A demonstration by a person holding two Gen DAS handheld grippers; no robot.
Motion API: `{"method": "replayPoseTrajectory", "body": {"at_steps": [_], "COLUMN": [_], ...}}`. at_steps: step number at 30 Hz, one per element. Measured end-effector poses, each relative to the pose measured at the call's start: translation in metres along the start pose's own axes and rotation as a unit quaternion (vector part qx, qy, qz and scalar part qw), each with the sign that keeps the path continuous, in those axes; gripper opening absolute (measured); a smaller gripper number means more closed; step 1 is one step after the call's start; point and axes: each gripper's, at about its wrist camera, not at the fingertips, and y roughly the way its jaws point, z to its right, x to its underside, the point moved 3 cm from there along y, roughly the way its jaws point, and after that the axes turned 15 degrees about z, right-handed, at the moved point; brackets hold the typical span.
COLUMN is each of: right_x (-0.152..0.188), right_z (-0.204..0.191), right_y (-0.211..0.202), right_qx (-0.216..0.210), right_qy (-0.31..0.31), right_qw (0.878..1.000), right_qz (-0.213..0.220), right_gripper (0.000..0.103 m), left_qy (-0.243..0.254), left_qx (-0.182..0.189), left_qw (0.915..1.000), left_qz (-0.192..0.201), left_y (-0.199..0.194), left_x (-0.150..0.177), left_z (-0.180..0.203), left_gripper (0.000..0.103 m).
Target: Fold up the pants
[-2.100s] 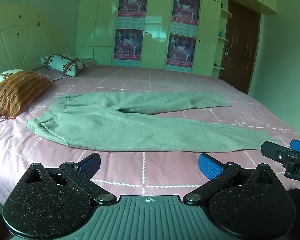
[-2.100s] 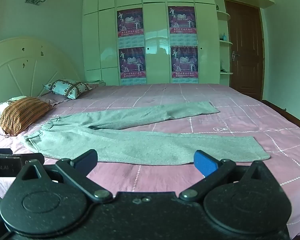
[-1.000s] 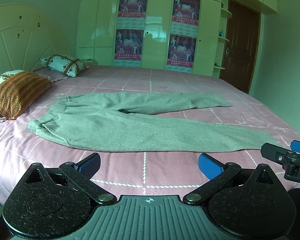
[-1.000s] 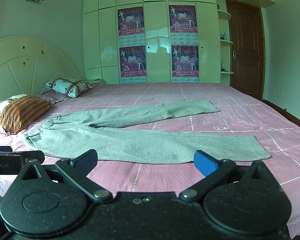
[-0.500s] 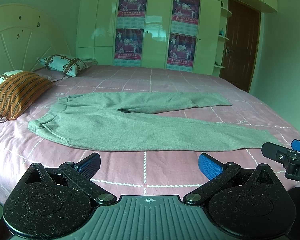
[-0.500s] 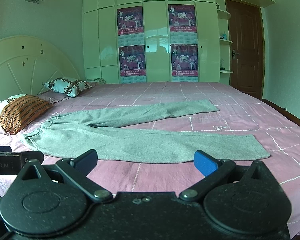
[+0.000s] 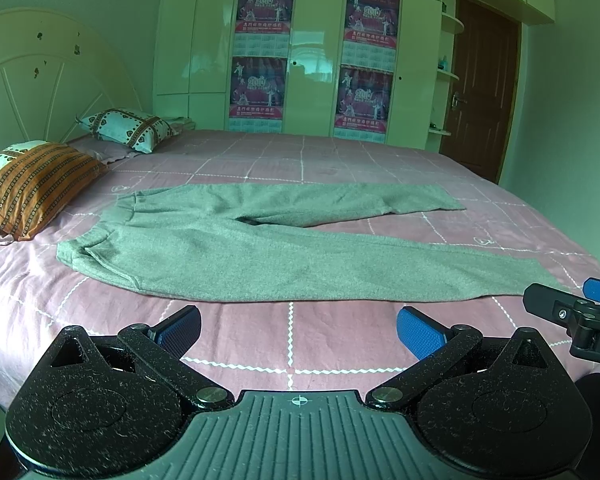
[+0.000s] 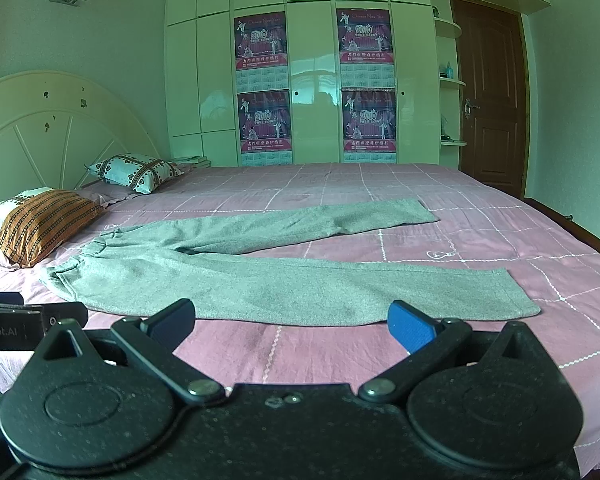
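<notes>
Grey pants (image 7: pixel 236 252) (image 8: pixel 260 276) lie flat on the pink checked bedsheet (image 7: pixel 332 332), waistband to the left near the pillows, the two legs spread apart toward the right. My left gripper (image 7: pixel 298 330) hovers open at the bed's near edge, short of the nearer leg, nothing between its blue pads. My right gripper (image 8: pixel 290 322) is open too, just in front of that leg's lower edge. Each gripper shows at the side of the other's view.
An orange striped pillow (image 7: pixel 36 188) and a patterned pillow (image 7: pixel 128 128) lie by the cream headboard (image 8: pixel 56 120) on the left. Cream wardrobes with posters (image 8: pixel 260 80) stand behind the bed. A brown door (image 8: pixel 492 100) is at the right.
Both grippers have drifted only slightly; the views have shifted a little. The pants lie as before and both grippers stay open.
</notes>
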Motion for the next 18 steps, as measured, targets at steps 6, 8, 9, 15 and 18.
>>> {"method": "replayPoseTrajectory", "body": {"at_steps": [6,8,9,15,18], "right_x": [0.0002,0.0001,0.0002,0.0005,0.0006], "right_z": [0.0,0.0,0.0,-0.0002,-0.0004], "right_y": [0.0001,0.0,-0.0001,-0.0001,0.0002], "right_qx": [0.0,0.0,0.0,0.0,0.0], "right_qy": [0.0,0.0,-0.001,-0.001,-0.001], "right_qw": [1.0,1.0,1.0,1.0,1.0], "right_qz": [0.0,0.0,0.0,0.0,-0.001], "right_gripper": [0.097,0.097,0.097,0.097,0.097], "left_qy": [0.0,0.001,0.0,0.0,0.001], "left_qx": [-0.002,-0.001,-0.002,-0.002,-0.002], "left_qw": [1.0,1.0,1.0,1.0,1.0], "left_qz": [0.0,0.001,0.001,0.001,0.0], "left_y": [0.0003,0.0007,0.0005,0.0005,0.0006], "left_x": [0.0003,0.0004,0.0005,0.0005,0.0005], "left_z": [-0.0002,0.0001,0.0005,0.0008,0.0008], "left_gripper": [0.103,0.103,0.103,0.103,0.103]}}
